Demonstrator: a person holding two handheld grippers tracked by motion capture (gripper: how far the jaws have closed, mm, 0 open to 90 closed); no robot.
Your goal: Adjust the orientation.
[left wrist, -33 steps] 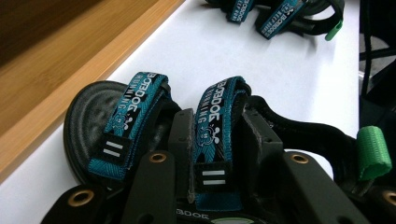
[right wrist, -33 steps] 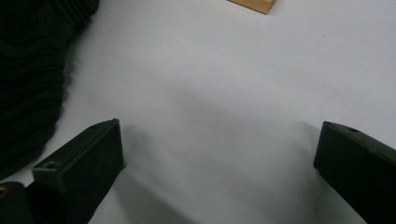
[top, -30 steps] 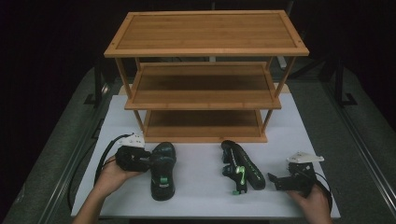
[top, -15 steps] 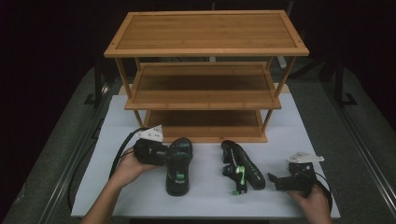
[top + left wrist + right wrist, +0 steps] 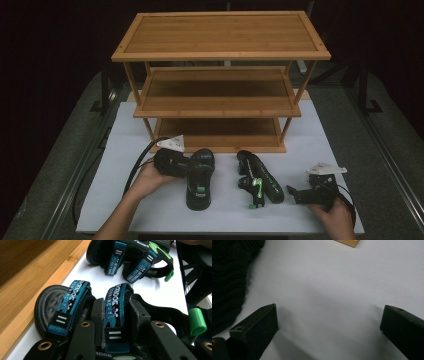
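Observation:
A black sandal with teal straps (image 5: 200, 186) lies on the white mat in front of the wooden rack (image 5: 220, 35). My left gripper (image 5: 192, 168) comes in from the sandal's left, shut on its rear teal strap (image 5: 115, 305), with one pad on each side of the strap. A second matching sandal (image 5: 261, 178) (image 5: 130, 255) lies on its side just to the right, green tabs showing. My right gripper (image 5: 296, 193) (image 5: 329, 322) rests low on the mat to the right of that sandal, jaws wide open over bare mat. That sandal's black sole (image 5: 229, 277) lies off to the left of its jaws.
The rack has three tiers, and its bottom shelf (image 5: 220, 131) is open right behind the sandals. The white mat (image 5: 130, 135) has bare room left and right of the rack. A black cable (image 5: 137, 167) loops from the left gripper. A rack foot (image 5: 347, 242) lies ahead of the right gripper.
The left hand has carried its sandal rightward across the mat, closer to the second sandal. The right hand and gripper have stayed put.

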